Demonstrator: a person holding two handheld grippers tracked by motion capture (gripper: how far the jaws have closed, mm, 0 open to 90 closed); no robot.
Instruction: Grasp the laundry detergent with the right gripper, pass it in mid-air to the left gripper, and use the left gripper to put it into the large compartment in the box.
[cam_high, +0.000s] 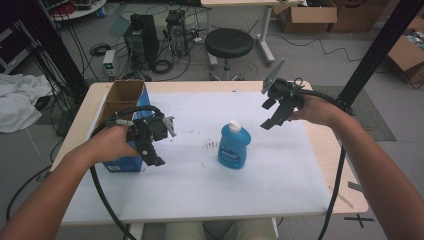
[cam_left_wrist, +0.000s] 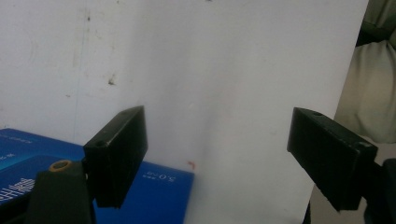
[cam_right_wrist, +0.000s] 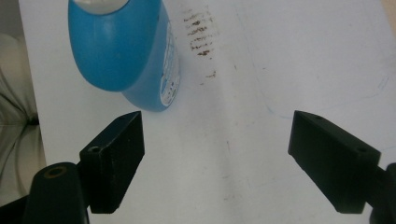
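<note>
The high view looks forward and down over my whole white-covered bench (cam_high: 280, 170) from behind me. My left claw's camera hangs close above the bench sheet, beside the blue cardboard box (cam_left_wrist: 154, 196). My right claw's camera looks steeply down, sharing the blue plastic bottle (cam_right_wrist: 122, 49) with the high view.

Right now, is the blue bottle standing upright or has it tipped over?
Upright. The blue bottle stands on its base on the white table cover, white cap on top, with neither gripper touching it.

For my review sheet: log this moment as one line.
left tool: open, empty, beside blue box | right tool: open, empty, above table | blue bottle: upright, untouched
</note>
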